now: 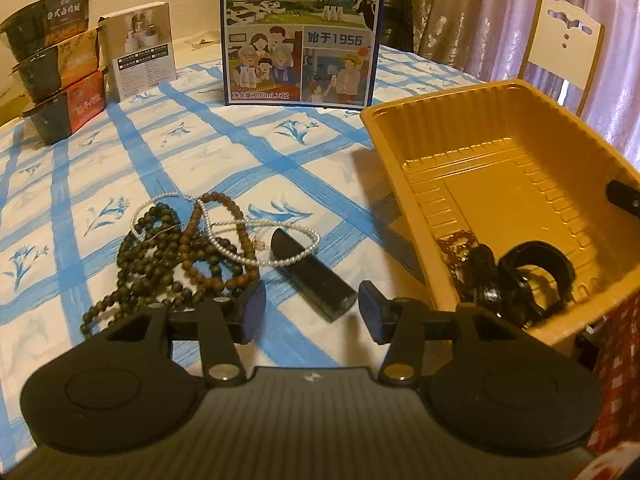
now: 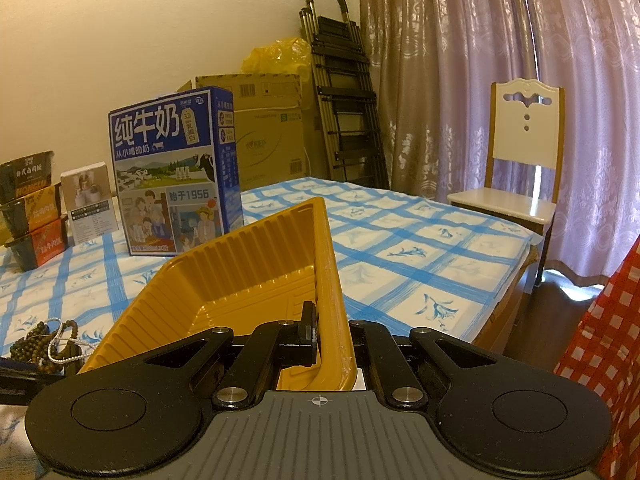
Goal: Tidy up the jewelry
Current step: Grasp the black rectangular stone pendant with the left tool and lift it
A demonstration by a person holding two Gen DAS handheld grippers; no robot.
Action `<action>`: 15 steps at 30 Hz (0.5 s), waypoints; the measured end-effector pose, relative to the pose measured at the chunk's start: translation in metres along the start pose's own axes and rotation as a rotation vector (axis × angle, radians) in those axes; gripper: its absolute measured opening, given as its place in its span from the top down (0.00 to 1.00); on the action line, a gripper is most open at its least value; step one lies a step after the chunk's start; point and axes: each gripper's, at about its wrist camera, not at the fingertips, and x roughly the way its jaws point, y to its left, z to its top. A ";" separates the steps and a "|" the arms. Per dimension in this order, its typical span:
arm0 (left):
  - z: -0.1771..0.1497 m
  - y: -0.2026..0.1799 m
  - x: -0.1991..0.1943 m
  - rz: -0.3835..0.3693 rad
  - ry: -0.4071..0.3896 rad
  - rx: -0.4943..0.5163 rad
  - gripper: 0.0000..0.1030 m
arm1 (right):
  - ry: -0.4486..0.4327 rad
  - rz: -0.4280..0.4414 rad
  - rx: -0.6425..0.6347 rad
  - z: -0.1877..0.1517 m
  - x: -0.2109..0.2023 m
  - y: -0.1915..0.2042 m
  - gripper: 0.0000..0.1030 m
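Observation:
In the left wrist view a tangle of jewelry lies on the blue-checked tablecloth: a dark green bead string (image 1: 160, 248), a brown bead string (image 1: 216, 256) and a white pearl necklace (image 1: 256, 236), with a dark rectangular bar (image 1: 312, 276) beside them. My left gripper (image 1: 312, 312) is open just in front of the bar, empty. The gold plastic tray (image 1: 500, 184) at the right holds a black bangle (image 1: 536, 272), a shiny black piece (image 1: 488, 276) and amber beads (image 1: 456, 244). My right gripper (image 2: 332, 340) is shut on the tray's near wall (image 2: 332, 300), tilting it.
A blue milk carton box (image 1: 300, 32) stands at the table's back, with stacked food bowls (image 1: 56, 68) and a small white box (image 1: 140, 48) at the back left. A white chair (image 2: 520, 176), a folded ladder (image 2: 344, 92) and curtains lie beyond the table.

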 end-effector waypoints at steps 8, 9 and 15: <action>0.006 0.001 0.020 -0.016 -0.002 -0.006 0.52 | -0.001 0.000 -0.001 0.000 0.000 0.000 0.96; 0.007 0.002 0.021 -0.017 -0.003 -0.001 0.53 | 0.000 0.000 -0.001 0.000 0.000 0.000 0.96; 0.004 0.010 0.020 -0.043 0.017 0.039 0.76 | 0.000 0.000 0.000 0.000 0.000 0.000 0.96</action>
